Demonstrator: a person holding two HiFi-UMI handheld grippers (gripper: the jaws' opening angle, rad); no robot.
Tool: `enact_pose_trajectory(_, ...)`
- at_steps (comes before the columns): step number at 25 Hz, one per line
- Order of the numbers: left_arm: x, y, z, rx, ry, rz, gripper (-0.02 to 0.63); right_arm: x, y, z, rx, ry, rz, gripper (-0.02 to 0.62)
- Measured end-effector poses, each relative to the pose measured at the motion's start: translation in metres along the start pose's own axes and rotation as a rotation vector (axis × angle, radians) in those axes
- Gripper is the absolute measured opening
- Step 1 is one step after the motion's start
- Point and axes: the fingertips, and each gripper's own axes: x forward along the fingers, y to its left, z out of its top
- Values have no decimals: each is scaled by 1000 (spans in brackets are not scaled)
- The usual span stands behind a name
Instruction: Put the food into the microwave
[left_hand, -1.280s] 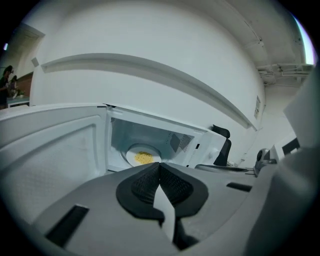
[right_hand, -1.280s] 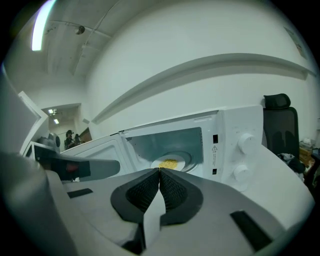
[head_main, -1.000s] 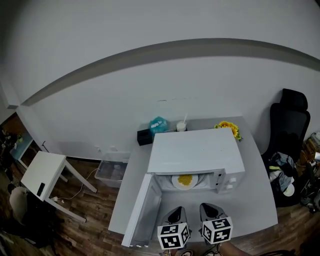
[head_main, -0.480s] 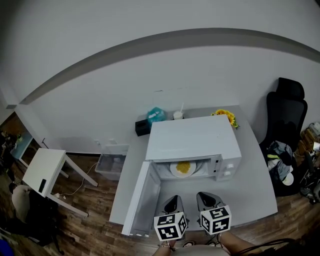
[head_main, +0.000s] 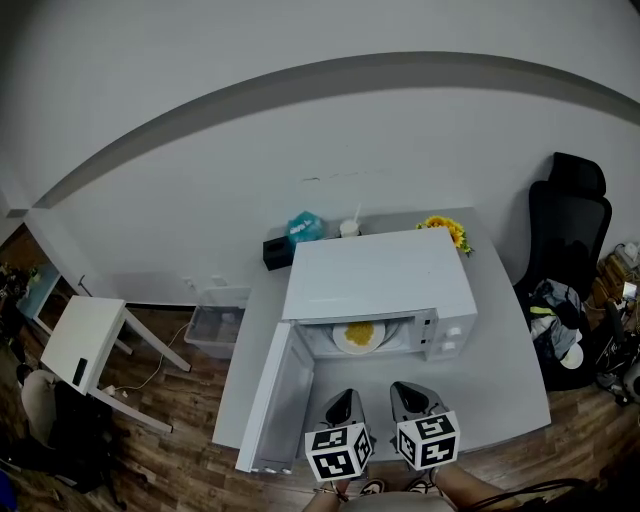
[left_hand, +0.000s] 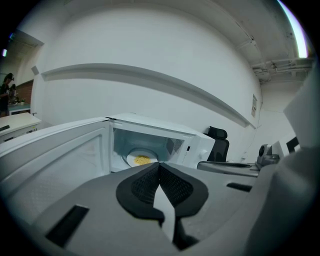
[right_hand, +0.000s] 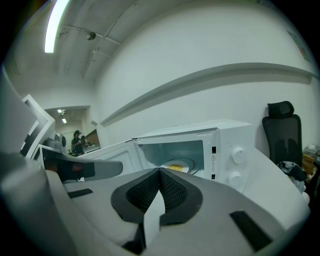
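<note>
Since the earlier frame almost nothing in the scene itself had moved. In the head view the whole picture had slid a little to the left, while the two grippers stayed side by side just in front of the open microwave (head_main: 378, 275).

The white microwave stood on a grey table (head_main: 500, 390) against a pale wall. Its door (head_main: 272, 400) was swung fully open to the left. The food (head_main: 358, 333), a small yellow heap on a white plate (head_main: 342, 343), lay inside the oven on the turntable. This is where the task wanted it, so the placing step looked done and the open door seemed to be what was left.

The left gripper (head_main: 345, 400) and right gripper (head_main: 415, 392) hovered low over the table's near edge, clear of the door and well back from the plate. They probably sat there because the plate had been let go and the hands were drawn out of the cavity.

In the left gripper view the black ribbed fingers (left_hand: 145, 185) were clenched together at the tips, with nothing between them and the food showing beyond. In the right gripper view the fingers (right_hand: 172, 190) were likewise pressed tip to tip and empty. Neither gripper touched the microwave, the door or the plate.

A black office chair (head_main: 565, 230) stood at the right, and sunflowers (head_main: 443, 229) sat behind the microwave.
</note>
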Motion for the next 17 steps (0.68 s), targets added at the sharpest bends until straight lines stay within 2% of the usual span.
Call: enact_pose_trajectory(17,-4,-6,-7,-18,0,5,3,-13,-8,-8,-3,10,-22,14)
